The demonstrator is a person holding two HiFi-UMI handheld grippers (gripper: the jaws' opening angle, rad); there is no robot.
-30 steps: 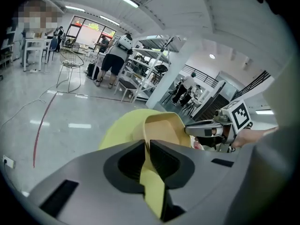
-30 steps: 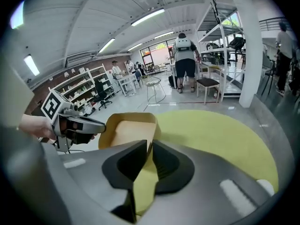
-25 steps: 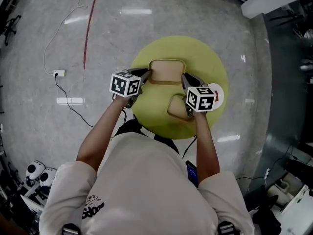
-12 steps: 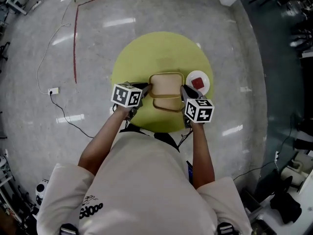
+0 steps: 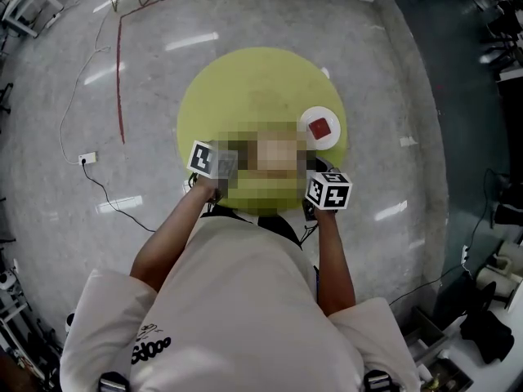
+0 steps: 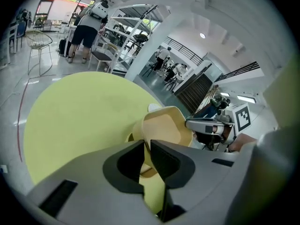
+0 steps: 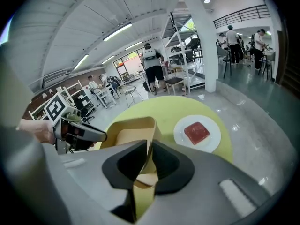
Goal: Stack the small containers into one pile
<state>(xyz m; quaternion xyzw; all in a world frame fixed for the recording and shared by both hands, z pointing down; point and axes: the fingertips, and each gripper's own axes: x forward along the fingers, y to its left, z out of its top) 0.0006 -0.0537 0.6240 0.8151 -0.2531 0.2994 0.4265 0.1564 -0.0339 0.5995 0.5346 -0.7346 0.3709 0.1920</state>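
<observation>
While left gripper [image 6: 146, 146] and right gripper [image 7: 151, 149] pinch the tan container [image 7: 131, 131], the yellow table [image 5: 245, 88] stands on grey floor [image 5: 409, 137].

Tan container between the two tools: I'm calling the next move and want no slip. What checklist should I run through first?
1. Left tool shut on the tan container wall: ok.
2. Right tool shut on the opposite wall: ok.
3. Container lifted off the table: cannot tell.
4. Plate with red block apart from the container: ok.
5. Another container nested in the held one: cannot tell.
</observation>
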